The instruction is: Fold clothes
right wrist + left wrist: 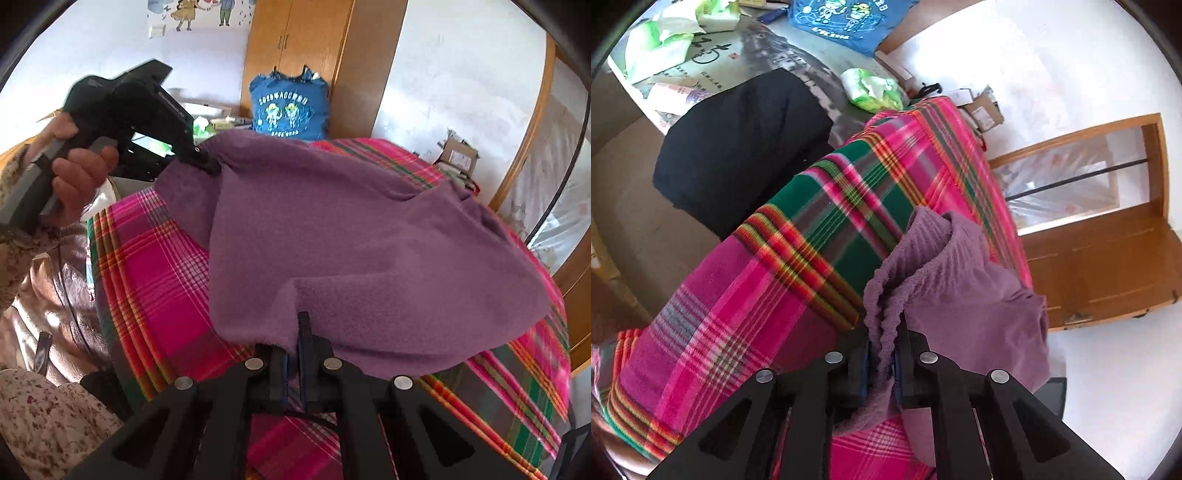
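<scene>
A purple fleece garment (351,240) hangs stretched between both grippers above a pink, green and orange plaid sheet (155,280). My right gripper (293,347) is shut on the garment's near edge. My left gripper (882,354) is shut on a bunched, ribbed fold of the same purple garment (945,266). In the right wrist view the left gripper (201,162) shows at the upper left, held by a hand (77,173), pinching the garment's far corner. The cloth sags to the right and drapes onto the plaid sheet (798,236).
A folded black garment (738,147) lies on the surface beyond the plaid sheet. A blue printed bag (290,109) stands behind, near green-and-white packets (873,90). A wooden wardrobe (299,48) and a wooden frame (1108,258) stand at the right. A floral sleeve (48,417) is at lower left.
</scene>
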The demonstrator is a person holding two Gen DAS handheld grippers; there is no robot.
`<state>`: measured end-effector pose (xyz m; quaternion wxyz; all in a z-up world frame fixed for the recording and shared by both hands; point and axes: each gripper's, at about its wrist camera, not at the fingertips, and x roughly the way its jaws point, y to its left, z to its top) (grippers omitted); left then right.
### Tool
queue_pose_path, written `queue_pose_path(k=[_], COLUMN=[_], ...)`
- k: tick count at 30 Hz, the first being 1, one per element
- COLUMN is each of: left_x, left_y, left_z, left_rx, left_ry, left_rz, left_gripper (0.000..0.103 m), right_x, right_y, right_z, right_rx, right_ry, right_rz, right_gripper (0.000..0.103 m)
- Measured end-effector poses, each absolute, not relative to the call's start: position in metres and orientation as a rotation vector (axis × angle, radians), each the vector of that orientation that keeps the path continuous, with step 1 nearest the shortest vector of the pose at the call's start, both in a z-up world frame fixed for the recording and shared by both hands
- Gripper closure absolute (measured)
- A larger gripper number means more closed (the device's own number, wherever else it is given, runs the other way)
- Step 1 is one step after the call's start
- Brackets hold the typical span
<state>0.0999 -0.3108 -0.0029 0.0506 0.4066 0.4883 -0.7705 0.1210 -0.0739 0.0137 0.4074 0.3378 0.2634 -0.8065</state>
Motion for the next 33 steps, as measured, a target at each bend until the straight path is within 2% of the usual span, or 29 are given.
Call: queue_pose_path(k=[3, 6, 10, 16, 17, 18, 20, 25, 33], left_x=[0.107, 0.117, 0.132, 0.136, 0.134, 0.131, 0.124, 0.098, 0.078], left_y=[-0.309, -0.308, -0.304, -0.273, -0.264, -0.255, -0.238, -0.189, -0.122], left_z=[0.001, 0.008, 0.021, 0.054, 0.059, 0.063, 0.066, 0.062, 0.048], left_rx=[1.225, 1.200, 1.146, 1.084, 1.088, 1.100, 1.151, 1.341, 1.576], left_ry=[1.450, 1.406, 1.336, 1.139, 1.108, 1.089, 1.093, 1.017, 0.854], left_rz=[-2.351, -2.352, -2.369, -2.510, -2.551, -2.588, -2.647, -2.763, -2.877], left_gripper=[0.079, 0.072, 0.072, 0.072, 0.069, 0.059, 0.056, 0.056, 0.056], right_x=[0.115, 0.117, 0.119, 0.113, 0.111, 0.111, 0.112, 0.116, 0.132], right_y=[-0.077, -0.073, -0.056, -0.005, 0.005, 0.014, 0.035, 0.075, 0.170], right_z=[0.006, 0.006, 0.018, 0.044, 0.048, 0.052, 0.059, 0.082, 0.127], right_rx=[0.920, 0.933, 0.932, 0.948, 0.951, 0.957, 0.969, 0.976, 1.043], right_ry=[0.639, 0.633, 0.581, 0.421, 0.386, 0.354, 0.301, 0.344, 0.570], right_rz=[-2.023, -2.022, -2.026, -2.045, -2.047, -2.048, -2.064, -2.205, -2.534], right_gripper=[0.095, 0.092, 0.088, 0.082, 0.080, 0.079, 0.078, 0.078, 0.078])
